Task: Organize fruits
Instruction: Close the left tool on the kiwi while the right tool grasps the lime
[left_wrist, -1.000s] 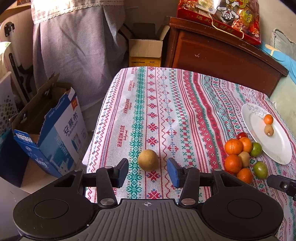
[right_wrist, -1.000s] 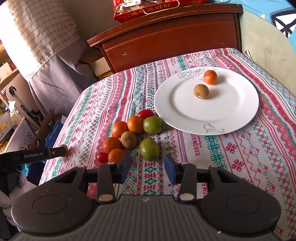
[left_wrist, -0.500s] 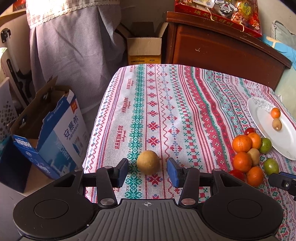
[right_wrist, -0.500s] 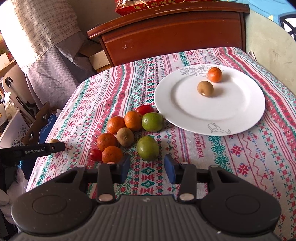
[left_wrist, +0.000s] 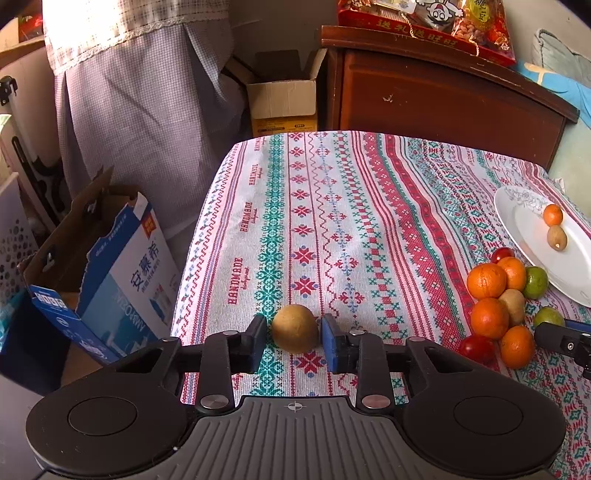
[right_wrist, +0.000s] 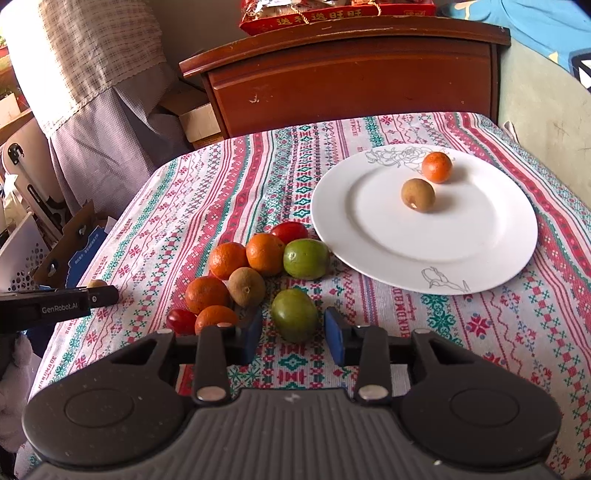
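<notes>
Left claw now pinched on the tan round fruit, pads against both flanks, where half a second ago there was clear gap on either side. Fruit resting on the patterned counter near its front left corner, alone, well apart from the rest. Right claw closing around the green fruit, narrower than a second ago, yet slivers of cloth visible between pads and skin, so no grip there yet. Just beyond and to the left of that green one, the loose pile of oranges, brown fruits, red ones and a second green, touching one another. Farther right, the white plate, bearing one orange and one brown fruit near its far side, plenty of bare surface left. Probably two pickups under way at once: left ready to lift, right a moment from contact. Most of the sorting remains undone, with the pile untouched.
</notes>
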